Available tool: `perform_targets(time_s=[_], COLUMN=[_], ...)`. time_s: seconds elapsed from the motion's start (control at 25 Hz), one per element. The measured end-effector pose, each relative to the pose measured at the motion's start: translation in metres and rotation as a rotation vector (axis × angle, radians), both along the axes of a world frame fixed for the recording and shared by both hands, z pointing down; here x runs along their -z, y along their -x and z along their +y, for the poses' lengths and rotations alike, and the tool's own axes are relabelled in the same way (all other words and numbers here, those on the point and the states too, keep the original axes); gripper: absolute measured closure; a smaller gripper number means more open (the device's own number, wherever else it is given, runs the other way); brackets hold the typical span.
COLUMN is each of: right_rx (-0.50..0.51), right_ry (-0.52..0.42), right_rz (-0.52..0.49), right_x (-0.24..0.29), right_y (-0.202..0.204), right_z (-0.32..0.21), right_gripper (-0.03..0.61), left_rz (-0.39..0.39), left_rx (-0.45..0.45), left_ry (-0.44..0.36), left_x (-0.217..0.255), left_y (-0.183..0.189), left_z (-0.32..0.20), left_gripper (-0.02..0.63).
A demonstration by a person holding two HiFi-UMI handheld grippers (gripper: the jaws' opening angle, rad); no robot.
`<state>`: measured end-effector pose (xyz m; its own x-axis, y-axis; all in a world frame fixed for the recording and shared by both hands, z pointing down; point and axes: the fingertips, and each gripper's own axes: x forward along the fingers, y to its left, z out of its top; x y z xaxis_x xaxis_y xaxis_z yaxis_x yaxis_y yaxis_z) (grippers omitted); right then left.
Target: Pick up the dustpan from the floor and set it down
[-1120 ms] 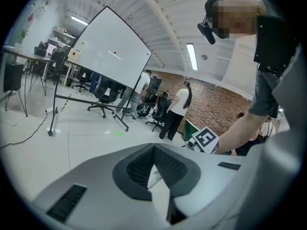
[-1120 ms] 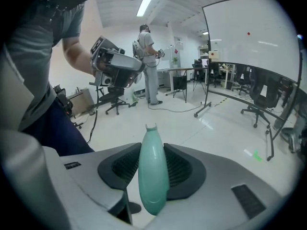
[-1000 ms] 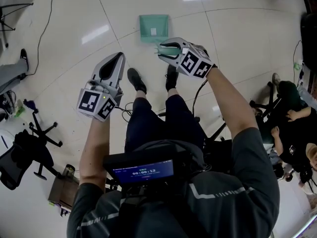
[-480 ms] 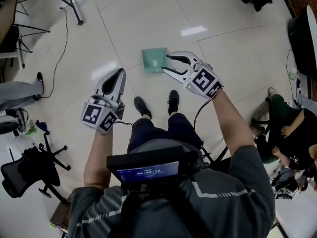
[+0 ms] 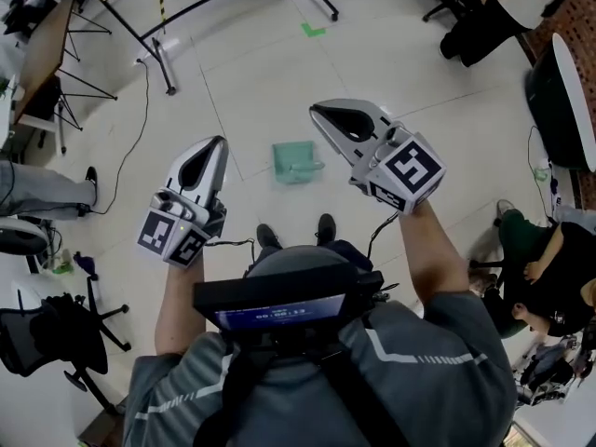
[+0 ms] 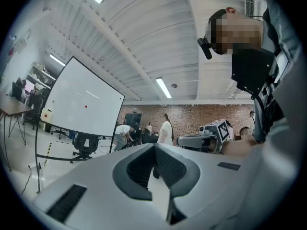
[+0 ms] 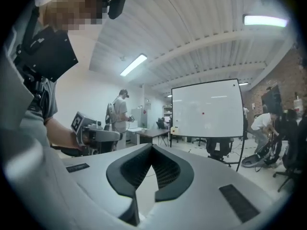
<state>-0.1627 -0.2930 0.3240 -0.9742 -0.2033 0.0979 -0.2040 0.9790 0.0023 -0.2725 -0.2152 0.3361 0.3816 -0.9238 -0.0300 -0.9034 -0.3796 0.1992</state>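
The green dustpan (image 5: 296, 162) lies flat on the pale floor tiles ahead of the person's shoes, and neither gripper touches it. My left gripper (image 5: 214, 143) is held high to its left, shut and empty. Raised above and to the right of the dustpan, my right gripper (image 5: 318, 112) has jaws that have just been closing, with nothing between them; they now meet. In the left gripper view the jaws (image 6: 154, 147) touch at the tips and the right gripper (image 6: 211, 131) shows beyond. The right gripper view shows its jaws (image 7: 152, 150) shut, with the left gripper (image 7: 91, 133) off to the side.
A whiteboard stand's legs (image 5: 168, 63) and a cable (image 5: 140, 110) cross the floor at the back left. A black office chair (image 5: 56, 333) stands at the left. People sit at the right (image 5: 540, 268). A whiteboard (image 7: 206, 109) and chairs stand farther off.
Both grippers have risen well away from the floor. The right gripper's jaws, open beside the dustpan half a second ago, have shut empty. The dustpan stays on the floor.
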Motion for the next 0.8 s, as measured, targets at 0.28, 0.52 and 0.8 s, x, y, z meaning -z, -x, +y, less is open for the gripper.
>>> perform_targets(time_s=[0.28, 0.52, 0.8], right_rx=[-0.06, -0.074, -0.084], right_ry=[0.018, -0.017, -0.053], right_rz=[-0.029, -0.019, 0.019], right_x=[0.023, 0.026, 0.032], right_y=[-0.018, -0.025, -0.033], right_z=[-0.004, -0.006, -0.003], right_gripper=[0.554, 0.554, 0.554], left_rz=[-0.016, -0.012, -0.016], left_rx=[0.014, 0.024, 0.025], left_ry=[-0.032, -0.021, -0.025], left_x=[0.024, 0.021, 0.034], left_y=[-0.013, -0.02, -0.032], left_z=[0.003, 0.003, 0.002], left_gripper=[0.583, 0.583, 0.583])
